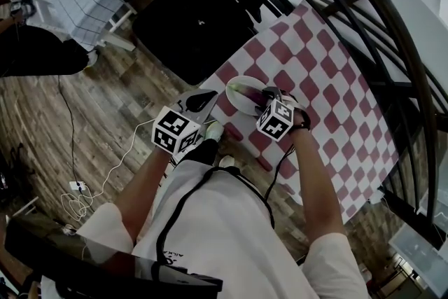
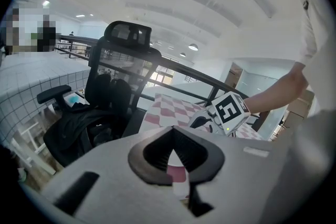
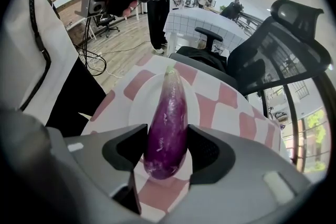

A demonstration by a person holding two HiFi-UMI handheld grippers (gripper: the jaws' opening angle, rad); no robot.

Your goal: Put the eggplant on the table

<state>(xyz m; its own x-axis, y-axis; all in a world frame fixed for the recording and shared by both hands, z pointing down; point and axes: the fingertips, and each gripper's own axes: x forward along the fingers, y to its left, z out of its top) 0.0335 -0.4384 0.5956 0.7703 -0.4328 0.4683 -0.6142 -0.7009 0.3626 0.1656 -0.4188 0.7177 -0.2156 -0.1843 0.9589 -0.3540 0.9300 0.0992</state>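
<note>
Your right gripper [image 3: 167,153] clamps the purple eggplant [image 3: 169,113] at frame center, seemingly over the white plate [image 3: 137,105] on the checkered surface [image 3: 231,97]. Your left gripper [image 2: 173,160] is closed and empty.

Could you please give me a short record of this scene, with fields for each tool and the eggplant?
right tool: shut on the eggplant, gripping its thick end
left tool: shut, empty
eggplant: purple, pointing away from the right tool, above the white plate
table: covered by a red-and-white checked cloth
task state: eggplant not yet set on the cloth
</note>
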